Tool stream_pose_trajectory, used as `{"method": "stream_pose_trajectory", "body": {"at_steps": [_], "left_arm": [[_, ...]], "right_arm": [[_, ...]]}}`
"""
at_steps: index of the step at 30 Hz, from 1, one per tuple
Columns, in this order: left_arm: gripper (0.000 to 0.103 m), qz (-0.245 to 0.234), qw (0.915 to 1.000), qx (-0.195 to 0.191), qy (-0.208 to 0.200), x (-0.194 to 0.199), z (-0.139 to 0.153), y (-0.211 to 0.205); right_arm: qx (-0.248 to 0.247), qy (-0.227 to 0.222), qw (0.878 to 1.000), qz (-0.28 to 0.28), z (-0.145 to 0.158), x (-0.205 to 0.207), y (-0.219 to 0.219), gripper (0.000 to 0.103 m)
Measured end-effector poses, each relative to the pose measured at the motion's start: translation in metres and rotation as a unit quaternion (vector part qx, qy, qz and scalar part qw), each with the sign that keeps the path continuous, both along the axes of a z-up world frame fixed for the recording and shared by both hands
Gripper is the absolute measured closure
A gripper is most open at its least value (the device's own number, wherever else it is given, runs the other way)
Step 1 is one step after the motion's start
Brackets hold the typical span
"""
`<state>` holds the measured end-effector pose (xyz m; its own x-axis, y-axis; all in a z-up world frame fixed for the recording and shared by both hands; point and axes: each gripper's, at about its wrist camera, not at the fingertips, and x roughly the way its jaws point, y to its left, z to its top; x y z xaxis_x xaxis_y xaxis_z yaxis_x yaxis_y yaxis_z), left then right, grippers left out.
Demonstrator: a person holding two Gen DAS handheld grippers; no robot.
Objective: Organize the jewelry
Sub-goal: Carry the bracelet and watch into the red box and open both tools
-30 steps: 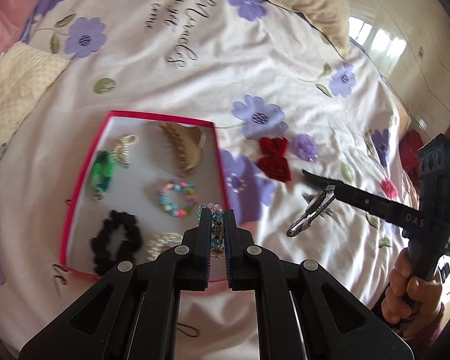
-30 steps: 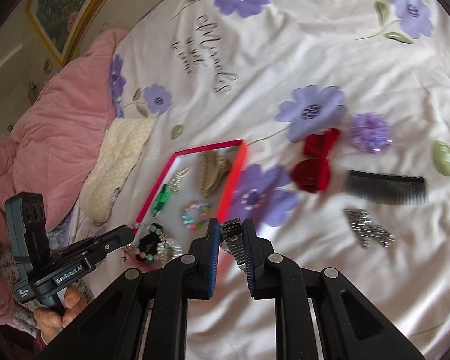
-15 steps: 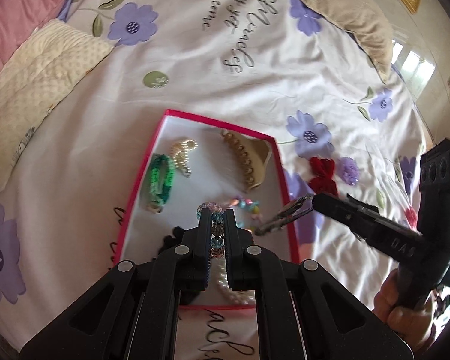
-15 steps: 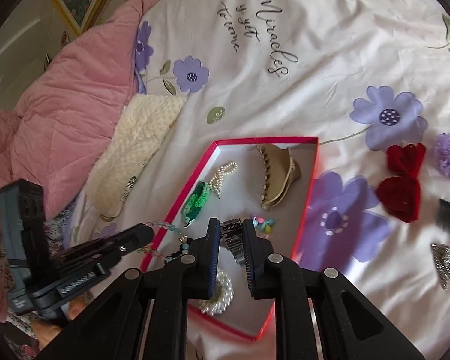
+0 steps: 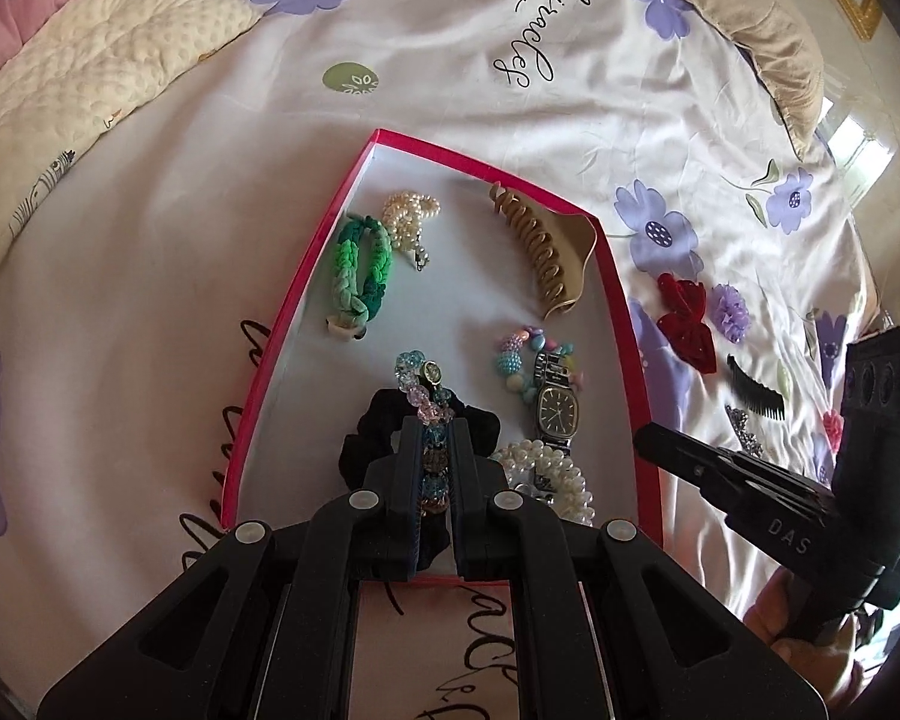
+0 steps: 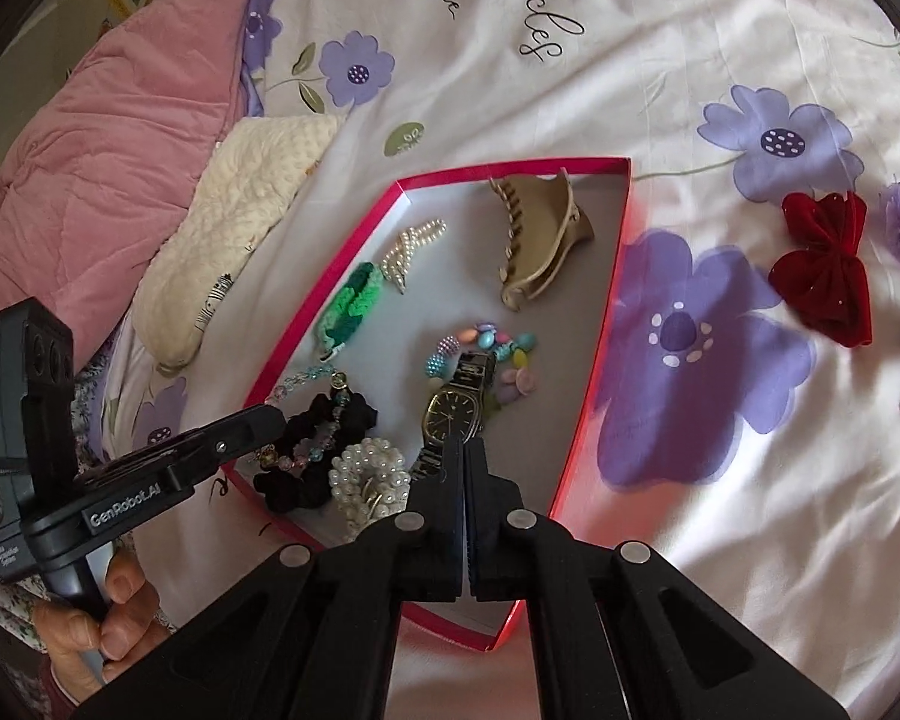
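A red-rimmed shallow box (image 5: 330, 228) (image 6: 324, 294) lies on the flowered bedspread. It holds a beige claw clip (image 5: 540, 246), a green braided bracelet (image 5: 360, 267), pearl pieces (image 5: 411, 216), a pastel bead bracelet (image 5: 513, 354), a black scrunchie (image 5: 363, 444) and a silver watch (image 5: 555, 408) (image 6: 453, 414). My left gripper (image 5: 437, 450) is shut on a crystal bead bracelet (image 5: 423, 384) over the scrunchie. My right gripper (image 6: 463, 456) is shut and empty, just behind the watch strap.
Right of the box lie a red velvet bow (image 5: 687, 318) (image 6: 825, 267), a purple flower clip (image 5: 731, 309), a black comb (image 5: 753, 387) and a rhinestone clip (image 5: 744, 435). A cream cushion (image 5: 78, 102) and pink duvet (image 6: 90, 138) sit left.
Both grippers moved over the box. The right gripper let the watch go onto the box floor and closed empty. The left gripper still holds the bead bracelet, now lower.
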<state>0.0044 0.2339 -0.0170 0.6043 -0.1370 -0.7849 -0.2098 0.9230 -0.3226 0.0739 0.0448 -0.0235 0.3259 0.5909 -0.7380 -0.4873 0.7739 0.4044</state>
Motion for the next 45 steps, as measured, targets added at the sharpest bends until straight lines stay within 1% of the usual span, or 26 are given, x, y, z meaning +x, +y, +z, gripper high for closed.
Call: {"method": "stream_pose_trajectory", "body": {"at_steps": [3,4,5,7,8,9,10,11,12,13,14,16,19,21,22,26,29,32,35,40,43,45], "left_arm": [[0.097,0.002,1.0,0.002,-0.002,0.0,0.001,0.001],[0.097,0.003,1.0,0.002,-0.002,0.0,0.001,0.002],[0.097,0.003,1.0,0.002,-0.002,0.0,0.002,0.003],[0.097,0.004,1.0,0.002,0.0,0.001,0.0,0.004],[0.097,0.004,1.0,0.001,0.001,0.001,-0.001,0.004],[0.097,0.005,1.0,0.0,0.002,0.0,-0.002,0.006],[0.097,0.006,1.0,-0.001,0.002,0.0,-0.002,0.006],[0.097,0.008,1.0,-0.002,0.002,-0.001,-0.003,0.008],[0.097,0.009,0.9999,-0.004,0.002,-0.002,-0.003,0.009],[0.097,0.01,0.9999,-0.006,0.002,-0.003,-0.004,0.01],[0.097,0.01,0.9999,-0.007,0.001,-0.003,-0.004,0.011],[0.097,0.009,0.9999,-0.007,0.001,-0.004,-0.005,0.011],[0.097,0.008,0.9999,-0.01,0.002,-0.005,-0.006,0.012],[0.097,0.008,0.9999,-0.014,0.003,-0.005,-0.007,0.013],[0.097,0.007,0.9999,-0.015,0.003,-0.005,-0.008,0.013],[0.097,0.001,0.9998,-0.021,0.002,-0.006,-0.007,0.01],[0.097,-0.006,0.9996,-0.026,-0.002,-0.006,-0.003,0.006],[0.097,-0.016,0.9997,-0.019,-0.006,-0.009,0.002,0.0],[0.097,-0.015,0.9998,-0.014,0.001,-0.011,0.0,0.001],[0.097,-0.003,0.9997,-0.014,0.019,-0.012,-0.013,0.009],[0.097,-0.001,0.9996,-0.014,0.024,-0.011,-0.017,0.012],[0.097,-0.002,0.9996,-0.012,0.025,-0.011,-0.018,0.012]], "right_arm": [[0.001,0.002,1.0,0.008,0.0,0.002,0.007,0.103],[0.006,0.004,1.0,0.006,0.0,0.003,0.009,0.098],[0.001,0.001,1.0,0.001,0.0,0.004,0.012,0.094],[-0.016,0.001,1.0,-0.003,-0.003,0.009,0.018,0.09],[-0.01,0.013,1.0,0.003,-0.007,0.012,0.022,0.09],[-0.018,0.017,1.0,0.007,-0.009,0.013,0.026,0.088],[-0.03,0.016,0.999,0.008,-0.011,0.014,0.03,0.08],[-0.04,0.013,0.999,0.009,-0.013,0.014,0.034,0.075],[-0.044,0.011,0.999,0.01,-0.015,0.014,0.037,0.074],[-0.057,0.01,0.998,0.01,-0.018,0.014,0.041,0.067],[-0.063,0.011,0.998,0.012,-0.021,0.015,0.045,0.062],[-0.06,0.021,0.998,0.017,-0.027,0.017,0.05,0.058],[-0.072,0.007,0.997,0.017,-0.027,0.017,0.057,0.057],[-0.08,0.005,0.997,0.019,-0.027,0.018,0.059,0.068],[-0.085,0.003,0.996,0.021,-0.026,0.019,0.059,0.071],[-0.091,0.001,0.995,0.031,-0.025,0.017,0.051,0.072],[-0.081,0.001,0.996,0.039,-0.019,0.012,0.042,0.072],[-0.08,-0.011,0.995,0.055,-0.007,0.001,0.033,0.072],[-0.082,-0.011,0.994,0.067,-0.005,-0.005,0.031,0.072],[-0.089,-0.005,0.994,0.065,-0.013,-0.003,0.031,0.072],[-0.095,0.007,0.993,0.067,-0.023,0.001,0.034,0.072],[-0.102,0.004,0.992,0.07,-0.025,-0.001,0.036,0.071]]}}
